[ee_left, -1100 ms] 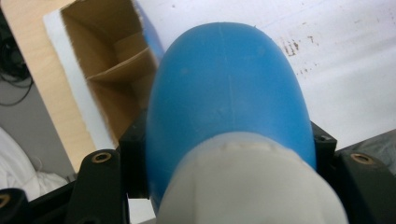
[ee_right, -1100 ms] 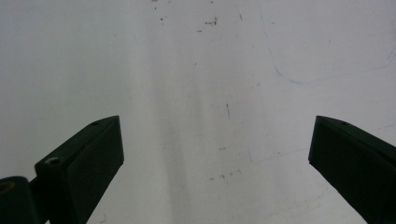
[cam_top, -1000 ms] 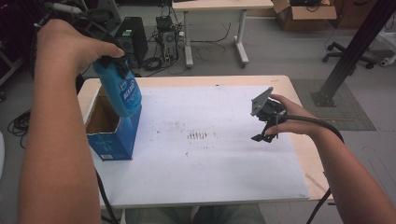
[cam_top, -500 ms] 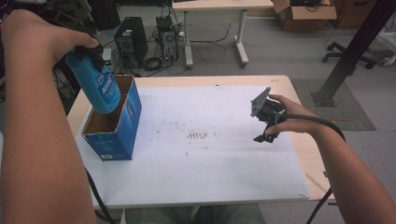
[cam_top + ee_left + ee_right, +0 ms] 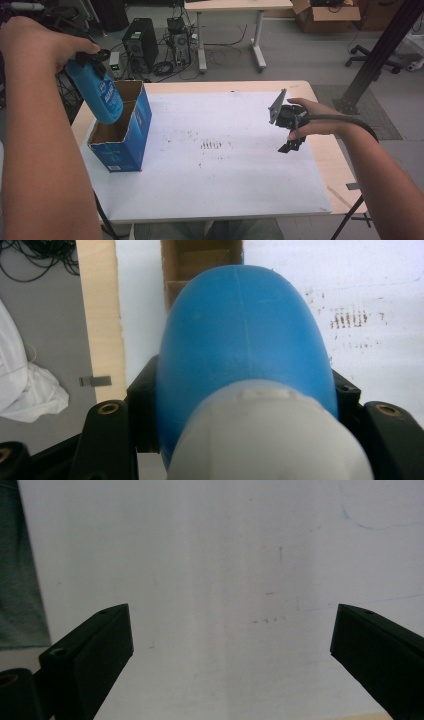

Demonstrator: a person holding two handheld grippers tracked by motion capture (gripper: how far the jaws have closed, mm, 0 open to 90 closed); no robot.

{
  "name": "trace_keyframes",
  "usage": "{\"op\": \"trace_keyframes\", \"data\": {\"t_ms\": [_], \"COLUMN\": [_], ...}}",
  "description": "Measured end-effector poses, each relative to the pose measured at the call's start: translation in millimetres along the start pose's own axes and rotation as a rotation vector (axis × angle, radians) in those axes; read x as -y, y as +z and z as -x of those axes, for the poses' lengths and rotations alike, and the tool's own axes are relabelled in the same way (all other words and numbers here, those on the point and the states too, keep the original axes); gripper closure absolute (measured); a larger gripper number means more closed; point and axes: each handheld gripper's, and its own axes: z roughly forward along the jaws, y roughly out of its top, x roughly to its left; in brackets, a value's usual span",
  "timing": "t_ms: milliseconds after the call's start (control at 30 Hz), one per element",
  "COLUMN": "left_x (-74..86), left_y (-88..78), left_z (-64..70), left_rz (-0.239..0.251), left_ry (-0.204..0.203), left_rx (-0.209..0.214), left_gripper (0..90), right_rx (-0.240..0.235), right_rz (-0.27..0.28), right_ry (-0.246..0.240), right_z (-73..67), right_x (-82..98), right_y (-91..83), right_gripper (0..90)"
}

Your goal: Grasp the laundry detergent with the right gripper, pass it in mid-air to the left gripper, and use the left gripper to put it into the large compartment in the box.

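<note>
One blue bottle (image 5: 96, 95), one open blue box (image 5: 122, 131), one white sheet (image 5: 215, 165) on one wooden table (image 5: 330, 155), two grippers, the left gripper (image 5: 240, 405) and the right gripper (image 5: 290, 127), one computer tower (image 5: 140, 45), one cardboard carton (image 5: 325, 10) on the floor

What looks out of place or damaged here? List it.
The white table cover carries scattered dark smudges near its middle. The open blue cardboard box sits askew to the table edge. The blue plastic bottle, clamped in the left gripper, hangs tilted above the box. Nothing looks spilled or broken.
</note>
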Motion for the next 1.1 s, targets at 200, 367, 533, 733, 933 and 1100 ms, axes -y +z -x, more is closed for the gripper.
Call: {"op": "trace_keyframes", "data": {"t_ms": [200,367,533,733,933,1100], "left_x": [-2.5,-5.0,-8.3,-10.1,-9.7,-8.2], "left_y": [11.8,25.1,45.0,63.7,77.5,87.8], "left_z": [-6.3,-11.0,-13.1,-13.6,-16.8,-18.5], "left_rz": [-0.022,-0.034,-0.054,-0.076,-0.091,-0.102], "left_ry": [-0.009,-0.018,-0.017,-0.016,-0.020,-0.008], "left_rx": [-0.015,-0.019,-0.019,-0.012,-0.039,-0.046], "left_gripper": [38.3,38.2,38.2,38.2,38.2,38.2], "right_rx": [-0.083,-0.113,-0.141,-0.143,-0.144,-0.143], "right_rz": [-0.063,-0.083,-0.095,-0.120,-0.114,-0.115], "right_ry": [-0.016,-0.036,-0.052,-0.070,-0.063,-0.061], "right_z": [-3.0,-7.5,-13.1,-15.8,-16.7,-16.7], "right_x": [-5.9,-14.0,-20.7,-27.0,-27.2,-25.5], "right_y": [-8.2,-16.0,-24.5,-33.7,-39.3,-38.1], "right_gripper": [3.8,3.7,3.5,3.7,3.6,3.7]}}
